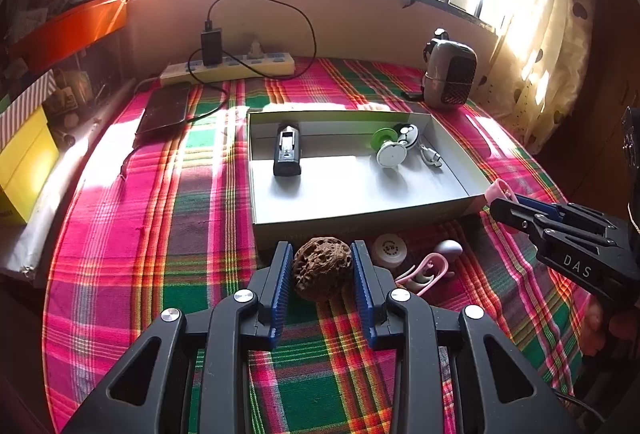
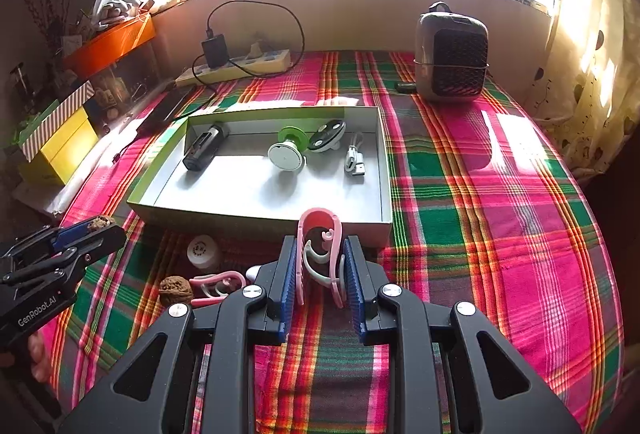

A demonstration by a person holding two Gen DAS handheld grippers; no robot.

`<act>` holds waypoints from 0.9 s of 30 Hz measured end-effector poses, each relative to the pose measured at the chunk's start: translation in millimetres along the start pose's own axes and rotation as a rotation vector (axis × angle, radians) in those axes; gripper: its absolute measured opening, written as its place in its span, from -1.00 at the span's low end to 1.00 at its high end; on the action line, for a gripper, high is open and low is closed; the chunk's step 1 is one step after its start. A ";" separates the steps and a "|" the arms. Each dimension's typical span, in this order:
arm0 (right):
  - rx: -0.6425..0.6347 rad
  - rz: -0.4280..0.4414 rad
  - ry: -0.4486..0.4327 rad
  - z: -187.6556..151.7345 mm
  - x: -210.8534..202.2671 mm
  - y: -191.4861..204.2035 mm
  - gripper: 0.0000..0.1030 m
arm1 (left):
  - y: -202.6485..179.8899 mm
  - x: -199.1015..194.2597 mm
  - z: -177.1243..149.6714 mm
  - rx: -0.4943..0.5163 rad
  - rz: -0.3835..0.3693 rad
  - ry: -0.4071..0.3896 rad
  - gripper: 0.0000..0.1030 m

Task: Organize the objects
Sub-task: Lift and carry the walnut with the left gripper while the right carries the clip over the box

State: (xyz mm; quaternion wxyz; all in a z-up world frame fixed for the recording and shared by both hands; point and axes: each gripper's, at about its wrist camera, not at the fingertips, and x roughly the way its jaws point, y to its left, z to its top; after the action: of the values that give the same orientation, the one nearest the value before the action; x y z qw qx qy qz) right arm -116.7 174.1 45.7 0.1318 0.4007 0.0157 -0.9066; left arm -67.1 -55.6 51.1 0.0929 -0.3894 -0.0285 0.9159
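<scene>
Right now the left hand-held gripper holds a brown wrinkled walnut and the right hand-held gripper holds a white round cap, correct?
Not quite. The left hand-held gripper does hold the brown wrinkled walnut, but the right hand-held gripper holds a pink looped plastic clip, as the right wrist view shows. The white round cap lies on the plaid cloth.

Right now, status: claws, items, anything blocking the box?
Left claw shut on walnut. Right claw shut on pink clip. Open box just ahead of both. Second walnut, another pink clip, white disc loose on the cloth; nothing blocking.
</scene>
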 end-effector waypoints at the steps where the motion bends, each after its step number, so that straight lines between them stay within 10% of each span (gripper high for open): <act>1: -0.001 0.007 0.000 2.9 1.0 1.0 -0.53 | 0.2 1.2 1.9 -0.002 0.000 0.002 -0.47; 27: -0.069 0.179 0.093 93.0 88.2 42.5 -0.53 | -0.4 54.6 41.8 -0.010 -0.006 0.012 -0.47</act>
State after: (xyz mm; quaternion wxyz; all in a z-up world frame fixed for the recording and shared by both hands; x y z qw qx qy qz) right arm -230.0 100.7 47.6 0.2252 0.4373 0.0172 -0.8705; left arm -134.2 -43.9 41.5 0.0940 -0.3953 -0.0336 0.9131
